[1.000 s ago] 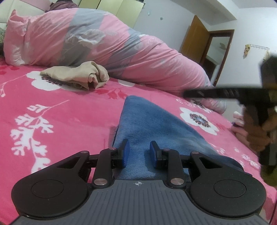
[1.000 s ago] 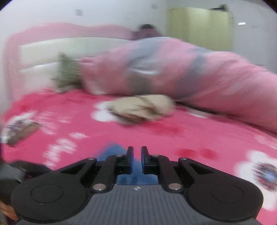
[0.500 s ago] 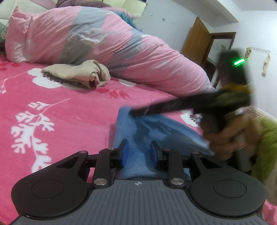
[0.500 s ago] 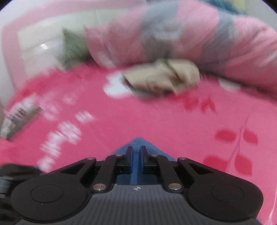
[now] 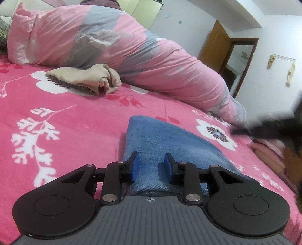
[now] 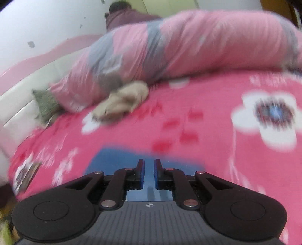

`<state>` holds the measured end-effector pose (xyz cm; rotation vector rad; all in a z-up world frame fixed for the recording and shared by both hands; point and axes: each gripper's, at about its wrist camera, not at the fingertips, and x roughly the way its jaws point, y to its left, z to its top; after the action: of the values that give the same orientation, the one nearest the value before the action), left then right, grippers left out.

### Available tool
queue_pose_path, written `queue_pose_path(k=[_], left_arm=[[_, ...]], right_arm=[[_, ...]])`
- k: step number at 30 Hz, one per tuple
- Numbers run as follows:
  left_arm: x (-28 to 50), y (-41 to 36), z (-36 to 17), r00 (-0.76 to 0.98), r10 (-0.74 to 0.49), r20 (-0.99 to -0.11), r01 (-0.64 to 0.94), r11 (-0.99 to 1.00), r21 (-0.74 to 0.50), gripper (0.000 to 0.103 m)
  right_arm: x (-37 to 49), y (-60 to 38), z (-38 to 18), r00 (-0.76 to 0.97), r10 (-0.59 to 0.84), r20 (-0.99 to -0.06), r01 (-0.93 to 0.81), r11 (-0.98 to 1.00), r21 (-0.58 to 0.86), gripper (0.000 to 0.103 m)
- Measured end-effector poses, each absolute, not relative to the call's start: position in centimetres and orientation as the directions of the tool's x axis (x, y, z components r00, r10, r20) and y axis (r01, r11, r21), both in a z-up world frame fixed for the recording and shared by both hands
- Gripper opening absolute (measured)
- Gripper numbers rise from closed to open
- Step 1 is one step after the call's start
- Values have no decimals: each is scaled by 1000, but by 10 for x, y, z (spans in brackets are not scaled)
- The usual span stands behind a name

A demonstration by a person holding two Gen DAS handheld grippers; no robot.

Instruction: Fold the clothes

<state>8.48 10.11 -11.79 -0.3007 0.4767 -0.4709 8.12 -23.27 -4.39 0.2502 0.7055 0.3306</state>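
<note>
A folded blue garment (image 5: 166, 135) lies on the pink flowered bed sheet (image 5: 66, 122). My left gripper (image 5: 151, 156) sits at its near edge, and the cloth fills the gap between the blue pads (image 5: 135, 165), which press on it. In the left wrist view my right gripper (image 5: 264, 130) is a dark blur to the right of the garment, with no cloth hanging from it. In the right wrist view the right gripper (image 6: 149, 164) hovers over the blue garment (image 6: 113, 160). Its jaws stand a narrow slit apart and are opening, with nothing pinched.
A crumpled beige garment (image 5: 88, 77) lies further up the bed against a big pink and grey quilt (image 5: 132, 50). Folded pink clothes (image 5: 268, 150) are stacked at the right edge. A person (image 6: 122, 15) sits behind the quilt. A green pillow (image 6: 45, 103) leans on the headboard.
The right gripper swept leftward over the blue garment and has pulled back out to the right. Its view has rolled. The left gripper has stayed put on the cloth.
</note>
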Motion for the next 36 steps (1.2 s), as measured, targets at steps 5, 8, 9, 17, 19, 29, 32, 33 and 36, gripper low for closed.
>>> queue_pose_path(k=[5,8,9,17,19,29,32,33,36], left_arm=[[83,98,-117,791,-485,-373,360,862,-357,30],[84,98,-116,790,-486,-374,360,861,-359,30],[84,98,-116,791,-485,-374,359,862,-358,30],[80,94,-116,801,-464,-377,351,876,-331,31],[79,94,-116,802,-462,-378,350,877,-328,31],[77,92,-115,809,-446,-383,340,886,-315,31],[76,92,-115,811,-443,-381,337,887,-316,31],[76,92,-115,811,-444,-380,339,887,-313,31],[75,90,-115,814,-439,-381,340,891,-301,31]], right_arm=[[3,-264,-96,678,293,-675,-22,925,379,24],[-38,-278,-94,738,351,-576,13,847,532,26],[-46,-271,-91,755,331,-567,-7,868,497,26],[-78,-178,-77,875,202,-440,-254,965,-62,25],[-76,-159,-84,884,176,-432,-285,937,-201,25],[-76,-125,-101,919,131,-372,-291,861,-416,6],[-87,-129,-96,923,154,-354,-283,893,-350,6],[-88,-129,-101,918,152,-365,-286,893,-347,6],[-91,-128,-109,907,155,-391,-297,894,-336,6]])
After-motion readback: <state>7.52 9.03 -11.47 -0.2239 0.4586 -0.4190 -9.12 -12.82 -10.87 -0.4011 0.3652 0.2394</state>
